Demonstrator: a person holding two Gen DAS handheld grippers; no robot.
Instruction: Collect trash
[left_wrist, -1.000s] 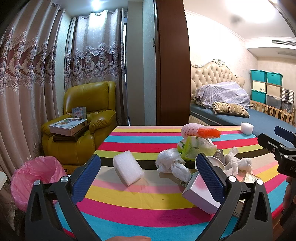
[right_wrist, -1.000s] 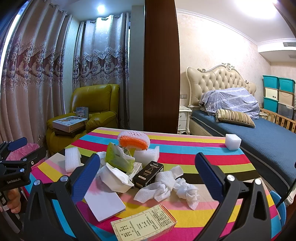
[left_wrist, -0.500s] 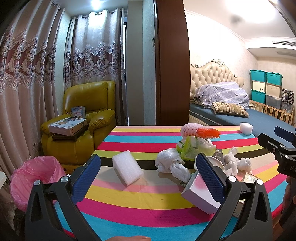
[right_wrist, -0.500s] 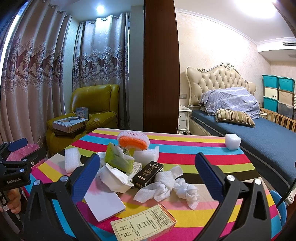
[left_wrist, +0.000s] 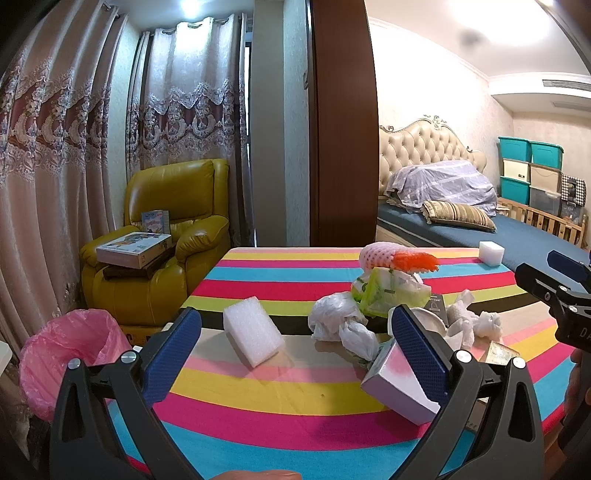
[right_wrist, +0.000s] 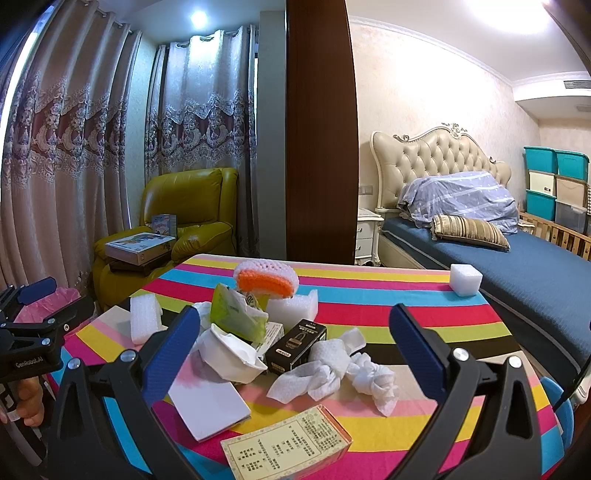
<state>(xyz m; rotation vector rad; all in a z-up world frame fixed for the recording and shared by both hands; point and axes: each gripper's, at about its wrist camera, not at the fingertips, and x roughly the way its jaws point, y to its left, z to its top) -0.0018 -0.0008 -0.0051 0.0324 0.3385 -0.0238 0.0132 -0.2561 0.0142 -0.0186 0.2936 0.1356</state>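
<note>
Left gripper agape, foam between jaws; right gripper agape over box, tissue.

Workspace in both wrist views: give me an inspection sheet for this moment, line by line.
Surface: striped tablecloth covers the table, bare near the front.
Job's things: foam block lies alone at left; crumpled tissues, black box, green wrapper, white bowl and printed carton are piled toward the right; foam cube sits at the far corner.
Bin: pink-lined bin stands on the floor off the table's left side.
Clutter: nothing seen apart from the trash.
Grippers: left gripper and right gripper both open, holding nothing.
Cables: nothing seen.
Surroundings: yellow armchair, curtains, bed.
</note>
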